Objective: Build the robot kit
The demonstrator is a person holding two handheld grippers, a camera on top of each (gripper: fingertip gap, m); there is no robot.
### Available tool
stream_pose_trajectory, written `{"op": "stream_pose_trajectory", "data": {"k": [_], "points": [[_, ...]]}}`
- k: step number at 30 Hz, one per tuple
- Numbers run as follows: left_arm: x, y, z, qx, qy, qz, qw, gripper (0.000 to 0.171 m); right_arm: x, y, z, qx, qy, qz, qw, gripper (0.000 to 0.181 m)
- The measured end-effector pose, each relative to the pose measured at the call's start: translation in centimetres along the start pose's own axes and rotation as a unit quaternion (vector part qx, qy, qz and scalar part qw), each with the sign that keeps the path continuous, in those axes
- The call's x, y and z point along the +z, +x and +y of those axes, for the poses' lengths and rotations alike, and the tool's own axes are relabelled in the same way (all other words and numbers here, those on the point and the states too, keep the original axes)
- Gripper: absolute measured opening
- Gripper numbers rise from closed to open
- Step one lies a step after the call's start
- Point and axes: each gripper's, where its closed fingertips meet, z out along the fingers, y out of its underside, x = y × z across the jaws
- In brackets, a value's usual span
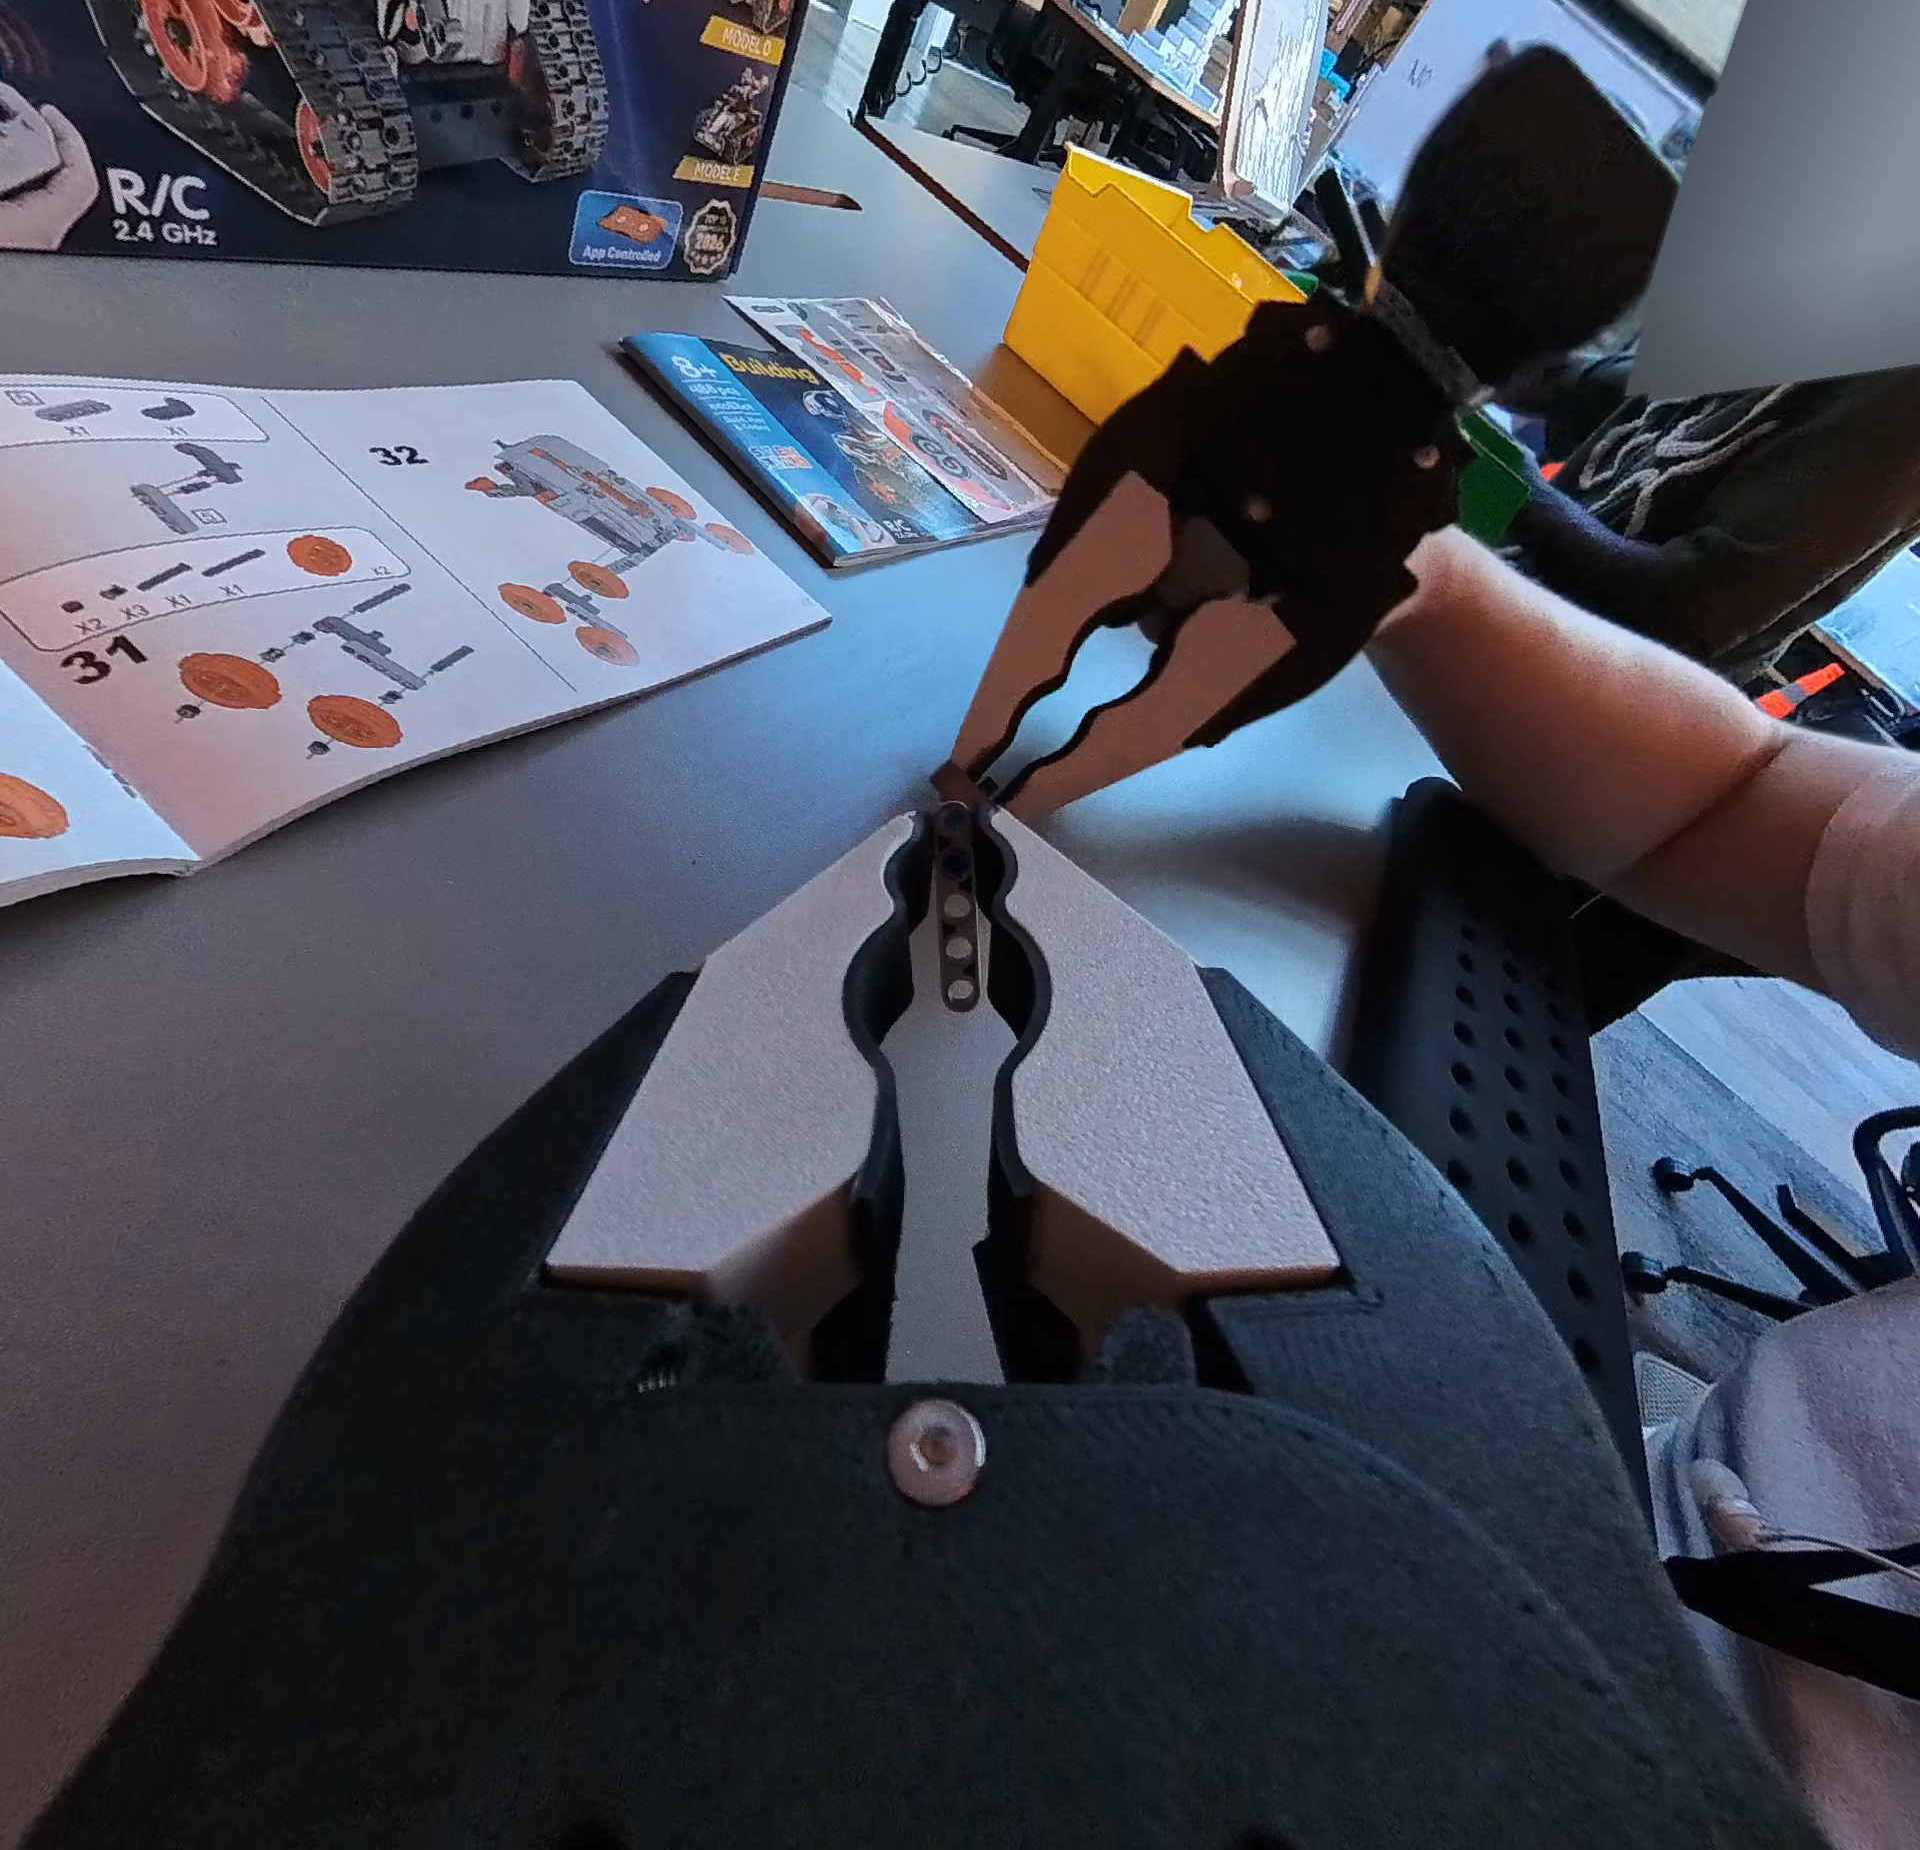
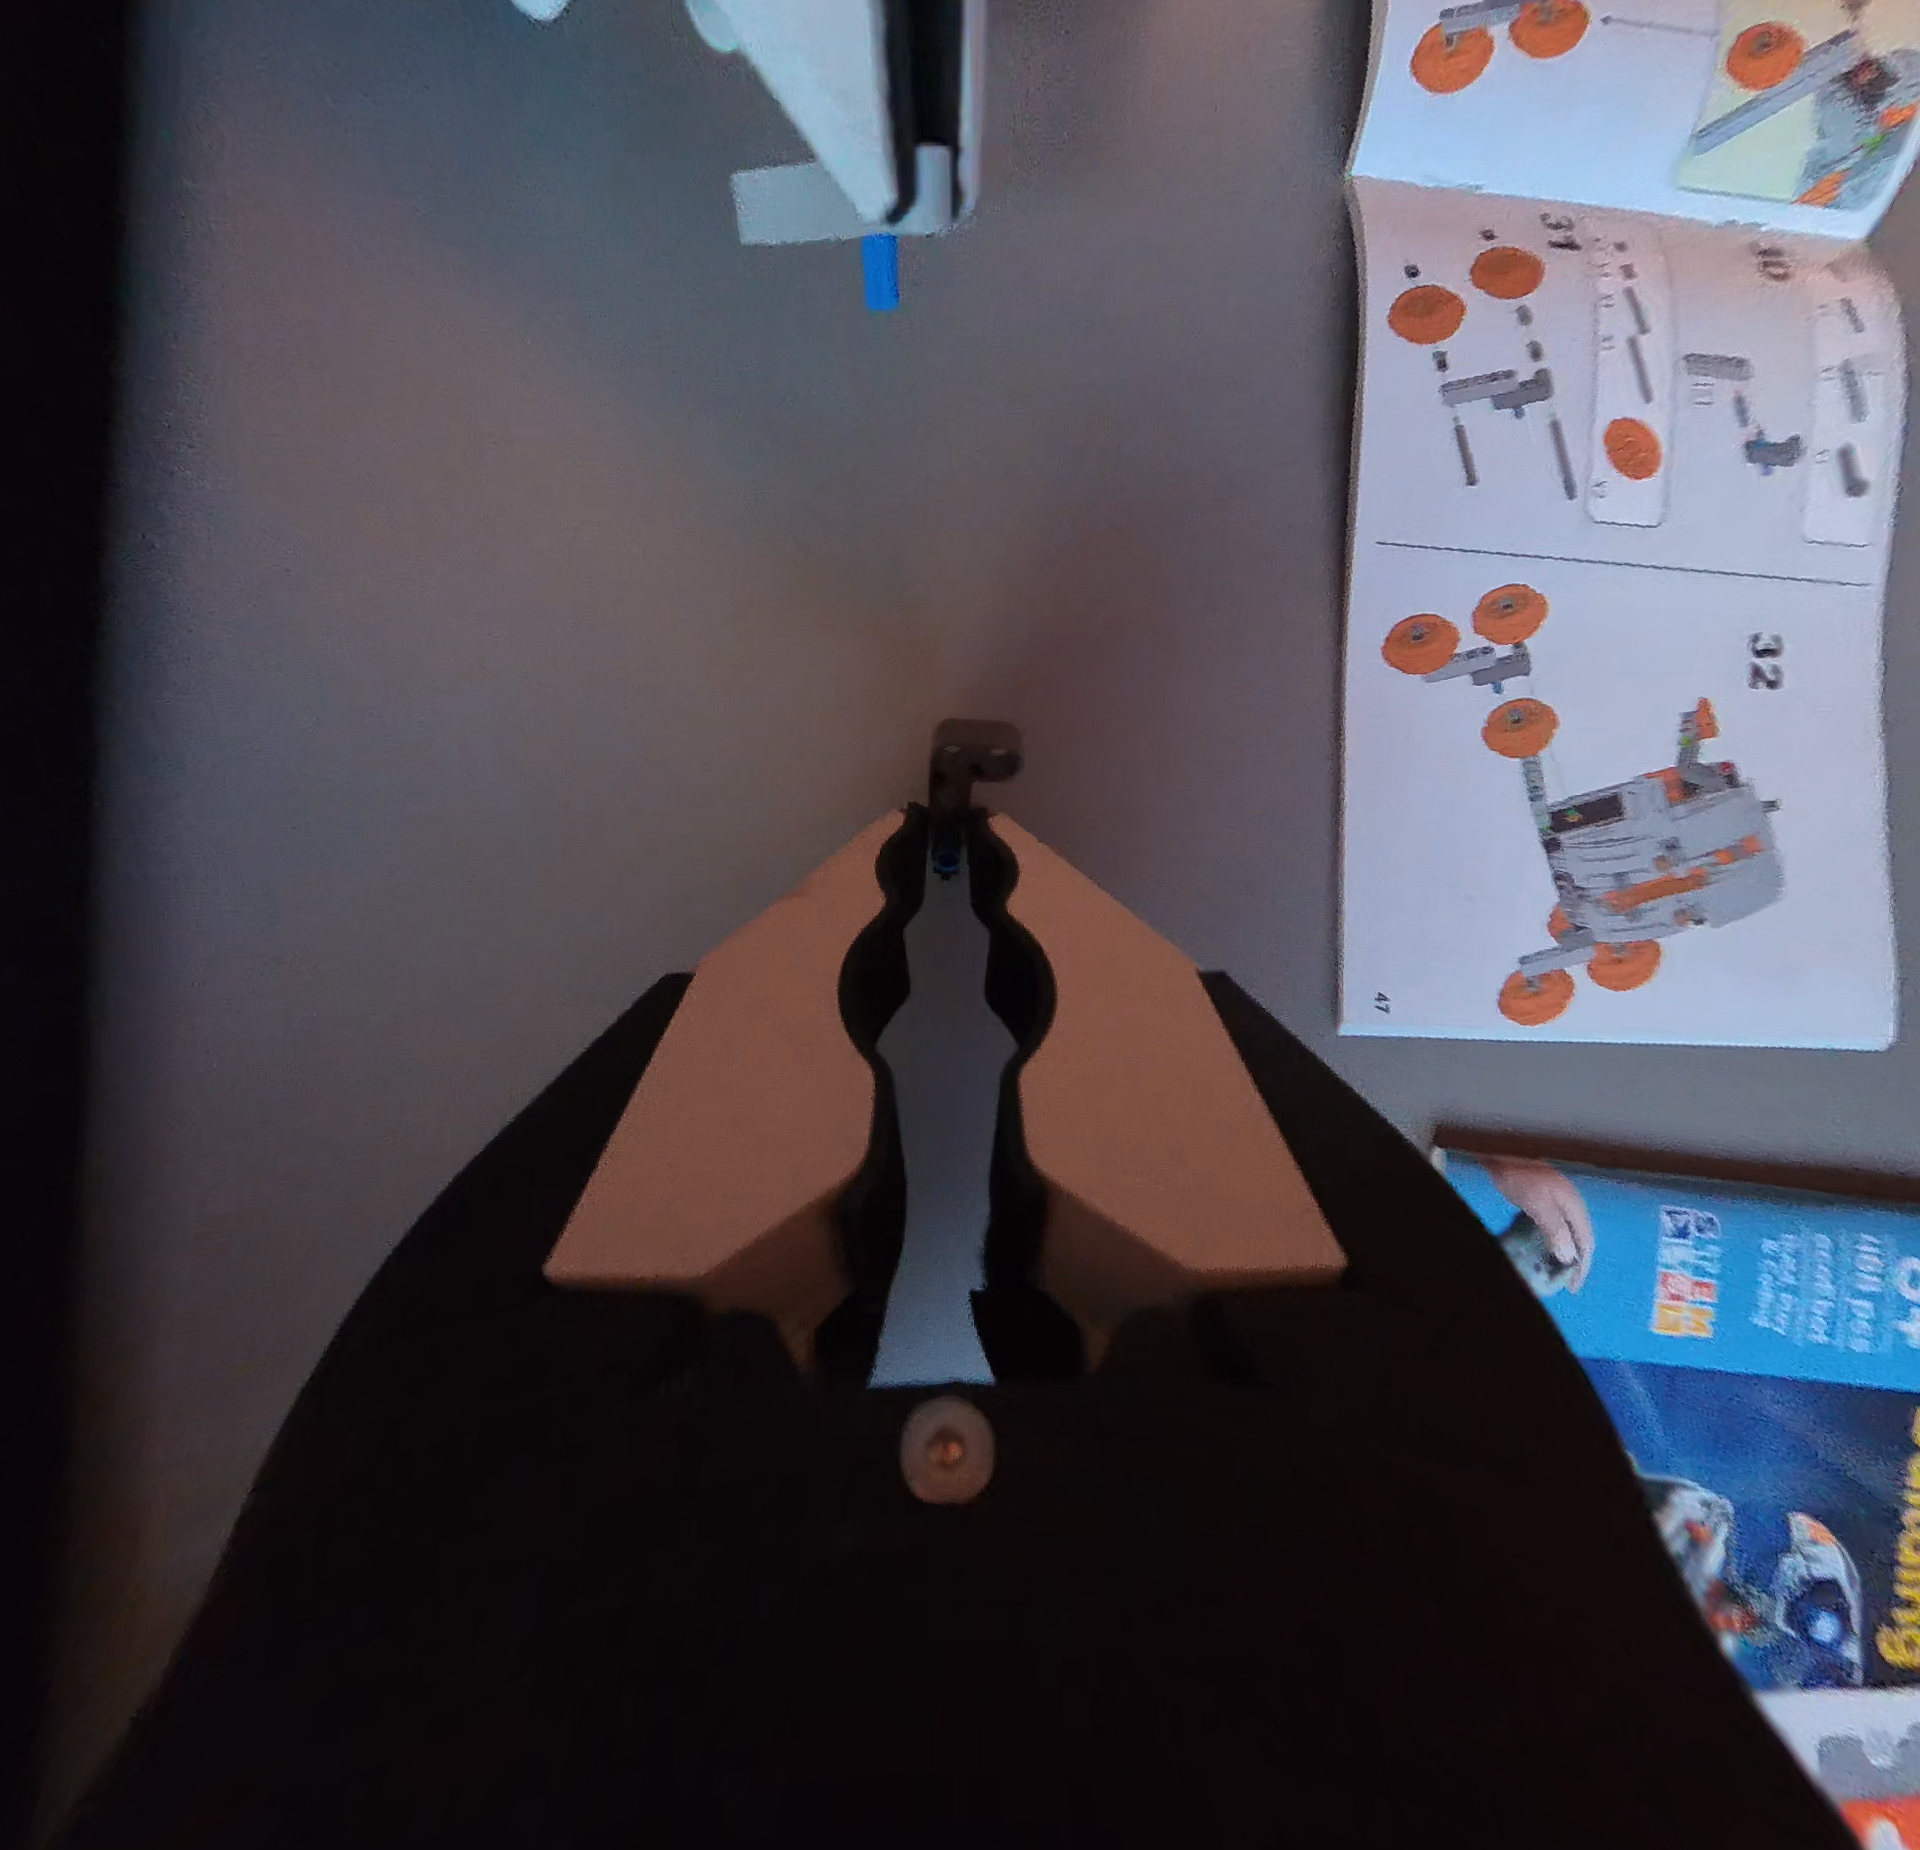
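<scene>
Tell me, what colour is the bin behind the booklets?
Yellow bin, clearest in the left wrist view.

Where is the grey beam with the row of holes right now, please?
In the left wrist view, the grey beam is clamped between the left claw's fingertips above the grey table, with the right claw tip-to-tip beyond it.

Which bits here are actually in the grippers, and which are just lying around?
In the grippers:
left gripper: grey holed beam, blue pin
right gripper: small grey connector piece

Lying about:
open instruction booklet
closed booklets
kit box
yellow bin
</scene>
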Motion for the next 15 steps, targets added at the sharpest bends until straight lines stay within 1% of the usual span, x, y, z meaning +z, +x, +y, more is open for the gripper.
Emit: {"op": "stream_pose_trajectory", "data": {"k": [2, 4, 6, 10, 12, 13, 15], "points": [[0.00, 0.00, 0.06, 0.000, -0.002, 0.000, 1.000, 0.005, 0.26, 0.06, -0.16, 0.001, 0.001, -0.007, 1.000, 0.008], [-0.05, -0.02, 0.02, -0.002, 0.000, 0.001, 1.000, 0.005, 0.64, -0.01, 0.04, -0.014, -0.001, 0.000, 1.000, 0.008], [-0.06, -0.04, -0.02, -0.005, 0.001, 0.003, 1.000, 0.005, 0.74, -0.24, -0.24, -0.014, 0.024, 0.000, 1.000, 0.008], [0.07, 0.15, 0.19, -0.007, -0.005, 0.008, 1.000, 0.005, 0.62, -0.41, -0.30, 0.030, 0.064, -0.011, 0.997, 0.008], [0.12, 0.27, 0.25, -0.006, -0.007, 0.011, 1.000, 0.005, 0.44, -0.17, 0.04, 0.048, 0.062, -0.008, 0.997, 0.010], [0.14, 0.30, 0.28, -0.006, -0.008, 0.011, 1.000, 0.005, 0.33, 0.02, 0.16, 0.051, 0.061, -0.003, 0.997, 0.015], [0.15, 0.32, 0.31, -0.007, -0.009, 0.012, 1.000, 0.005, 0.17, -0.27, 0.18, 0.060, 0.065, -0.016, 0.996, 0.012]]}}
